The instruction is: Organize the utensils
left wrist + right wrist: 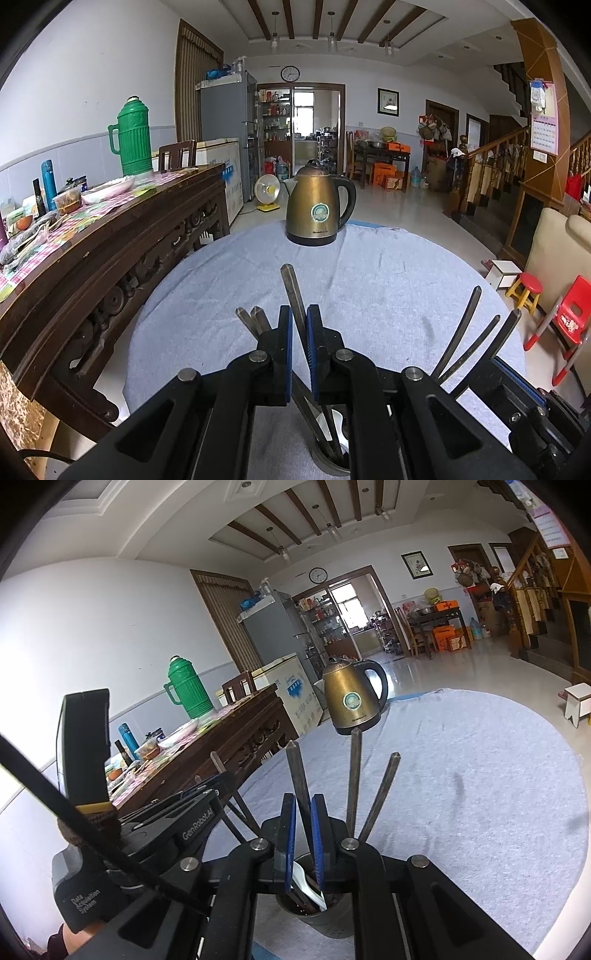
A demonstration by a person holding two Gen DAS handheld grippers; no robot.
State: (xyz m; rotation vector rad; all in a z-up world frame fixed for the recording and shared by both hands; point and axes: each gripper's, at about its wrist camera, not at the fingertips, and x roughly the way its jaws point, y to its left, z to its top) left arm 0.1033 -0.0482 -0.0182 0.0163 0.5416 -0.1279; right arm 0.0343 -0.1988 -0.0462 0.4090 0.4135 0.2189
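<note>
I am clamping each hand-held gripper, left [299, 317] and right [303, 808], on 1 utensil handle [291, 291] [297, 775] standing in the metal cup [325, 919] on the cloth-covered counter [388, 266], likely mid-sorting, so next I should lift straight up.

Several dull grey metal utensil handles [354, 779] are seen standing upright and fanned out in a round metal holder [325, 919] w/ a perforated wall, set on the table near its front edge. 1 flat handle [293, 295] is tilted slightly left, and a white spoon [308, 884] is leaned inside the holder among dark handles.
</note>
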